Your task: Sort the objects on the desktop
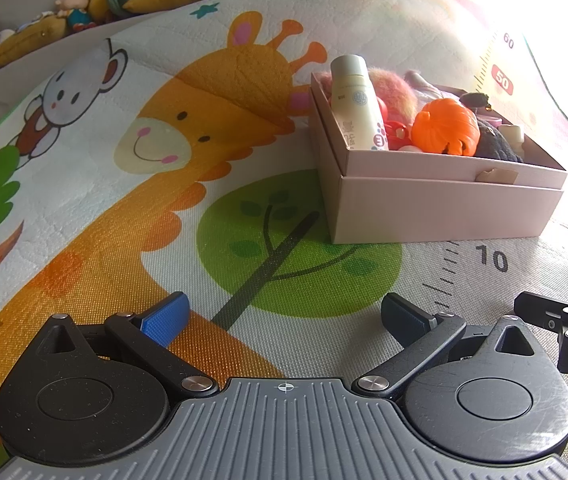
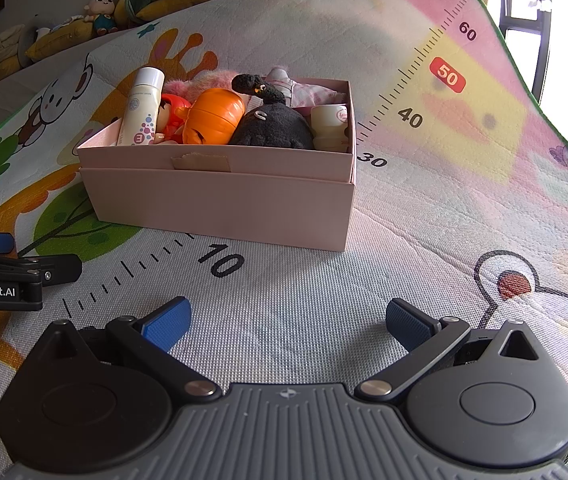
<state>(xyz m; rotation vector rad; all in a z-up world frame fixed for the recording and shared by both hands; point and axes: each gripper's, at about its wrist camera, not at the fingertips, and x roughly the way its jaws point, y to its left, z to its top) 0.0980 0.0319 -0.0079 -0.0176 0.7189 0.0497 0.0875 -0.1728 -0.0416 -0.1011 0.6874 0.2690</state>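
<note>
— Blue fingertips down low by the camera, spread wide, nothing between them. Same for the left gripper and the right gripper: both wide apart, both bare, both low over the play mat, side by side.

— And the toys?

— All piled in the pink box, out in front of both grippers, well apart from them. White bottle standing up at one end, leaning on the wall. Orange pumpkin in the middle, black plush just beside it, small white pot tucked in the corner. Something red next to the bottle, maybe a little doll, hard to tell.

— Why stacked like that?

— Probably packed tight so everything fits. Tall things standing, soft things squashed at the back.

— Anything left on the mat?

— Nothing loose seen near the box. Looks like sorting nearly done, or maybe not started, with things still to come out
</note>
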